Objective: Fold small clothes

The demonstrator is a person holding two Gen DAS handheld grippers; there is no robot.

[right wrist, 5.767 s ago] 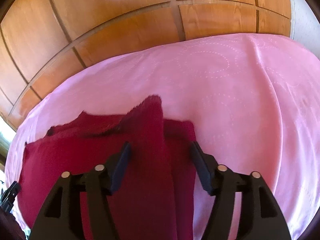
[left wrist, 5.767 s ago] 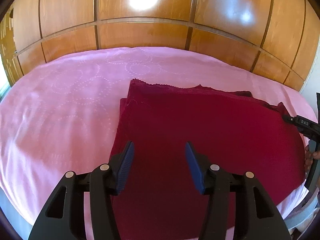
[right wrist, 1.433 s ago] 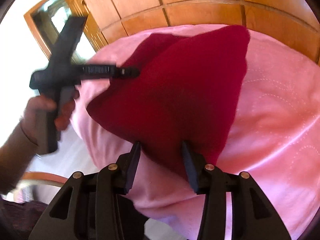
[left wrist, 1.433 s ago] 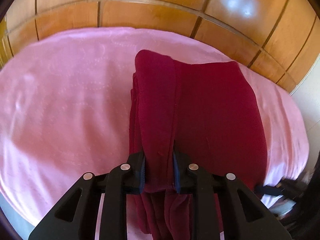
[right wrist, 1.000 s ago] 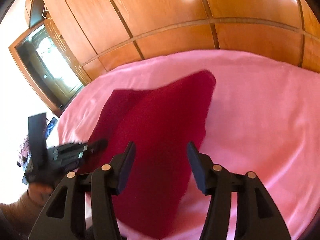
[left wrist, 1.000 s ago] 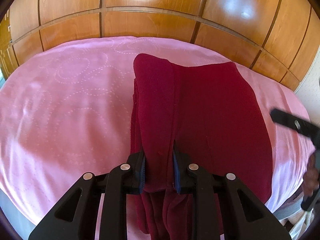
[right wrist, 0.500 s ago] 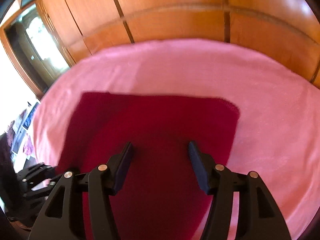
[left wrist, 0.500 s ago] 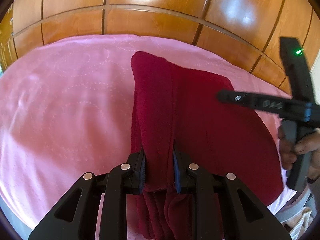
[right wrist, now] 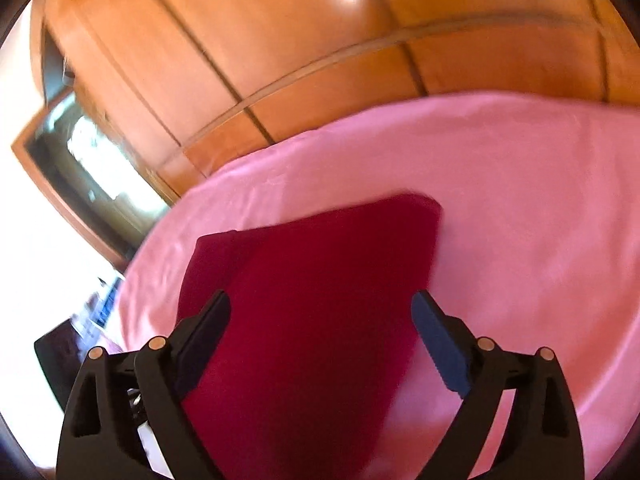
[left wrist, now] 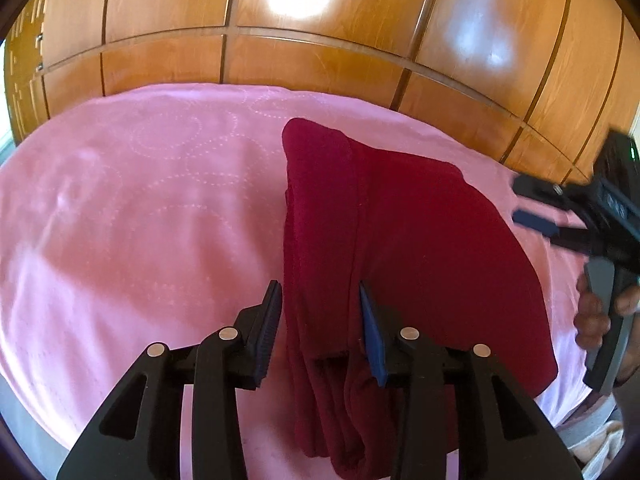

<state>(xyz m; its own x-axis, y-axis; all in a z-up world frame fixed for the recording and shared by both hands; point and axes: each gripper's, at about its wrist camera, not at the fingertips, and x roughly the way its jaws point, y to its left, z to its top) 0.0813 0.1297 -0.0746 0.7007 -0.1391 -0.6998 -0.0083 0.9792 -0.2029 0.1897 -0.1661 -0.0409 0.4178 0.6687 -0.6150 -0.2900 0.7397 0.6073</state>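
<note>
Here a pink bedsheet [left wrist: 140, 220] bears a red garment [left wrist: 420, 240]; wood-panelled wardrobe [left wrist: 320, 48] behind.

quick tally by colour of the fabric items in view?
Dark red: 1, the folded garment
Pink: 1, the sheet under it
Total: 2

Blurred, cut off, partly hidden

Right wrist view smeared throughout; red garment [right wrist: 312, 312] running off its bottom edge, near end hidden behind left tool [left wrist: 320, 312] in the other view. Right tool [left wrist: 532, 204] and hand [left wrist: 596, 316] blurred, clipped at the frame's right edge.
</note>
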